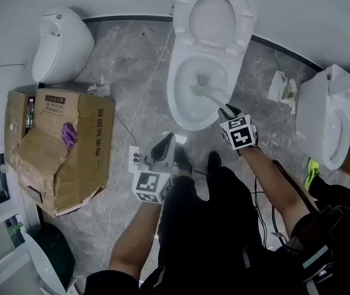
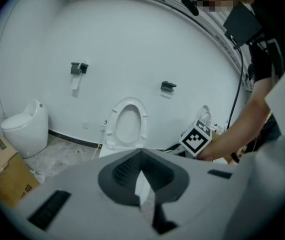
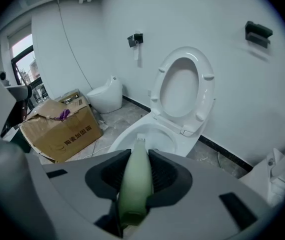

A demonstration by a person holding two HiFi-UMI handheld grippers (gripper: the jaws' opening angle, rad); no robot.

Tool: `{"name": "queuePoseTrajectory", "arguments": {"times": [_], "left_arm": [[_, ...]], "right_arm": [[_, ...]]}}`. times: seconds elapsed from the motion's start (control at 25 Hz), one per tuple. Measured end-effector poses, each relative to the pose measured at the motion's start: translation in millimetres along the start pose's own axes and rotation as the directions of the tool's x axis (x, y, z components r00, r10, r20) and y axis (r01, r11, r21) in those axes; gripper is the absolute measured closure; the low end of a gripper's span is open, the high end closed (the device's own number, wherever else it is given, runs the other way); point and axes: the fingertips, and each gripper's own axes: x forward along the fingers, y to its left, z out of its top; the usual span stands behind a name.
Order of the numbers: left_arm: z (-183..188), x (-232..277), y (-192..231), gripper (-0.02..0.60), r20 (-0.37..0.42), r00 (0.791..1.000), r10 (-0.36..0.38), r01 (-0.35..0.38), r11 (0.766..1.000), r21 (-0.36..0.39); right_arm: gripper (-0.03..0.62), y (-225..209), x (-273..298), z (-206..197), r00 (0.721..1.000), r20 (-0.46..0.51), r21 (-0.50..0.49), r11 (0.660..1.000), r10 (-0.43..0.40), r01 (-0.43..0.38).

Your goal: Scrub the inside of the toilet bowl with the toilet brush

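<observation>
Over grey floor (image 1: pixel 132 72), right gripper (image 3: pixel 136 176) holds toilet brush (image 1: pixel 209 94) inside bowl (image 1: pixel 175 103).

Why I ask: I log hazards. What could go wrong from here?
The right gripper holds the brush near its handle's end, so hard scrubbing may twist it loose in the bowl. The white cable on the floor near the person's feet could snag a step.

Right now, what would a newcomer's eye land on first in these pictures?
The open toilet at the centre of the head view, with the right gripper shut on a pale green toilet brush that reaches into its bowl. Next, the torn cardboard box on the floor to its left, and the left gripper held idle, jaws together on nothing.
</observation>
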Motion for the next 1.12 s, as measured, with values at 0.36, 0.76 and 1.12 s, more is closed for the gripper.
{"name": "queuePoseTrajectory", "arguments": {"times": [0.36, 0.76, 1.12], "left_arm": [[46, -32, -33, 0.572, 0.086, 0.995, 0.042, -0.042, 0.999, -0.004], [88, -79, -45, 0.572, 0.147, 0.984, 0.096, -0.102, 0.994, 0.033], [110, -130, -51, 0.572, 0.212, 0.976, 0.042, -0.056, 0.997, 0.060]], "right_arm": [[0.482, 6, -67, 28, 0.994, 0.107, -0.033, 0.999, 0.023, -0.020], [0.482, 24, -137, 48, 0.973, 0.220, -0.032, 0.998, 0.062, -0.057], [0.482, 48, -196, 73, 0.956, 0.293, -0.003, 1.000, -0.008, 0.010]]}}
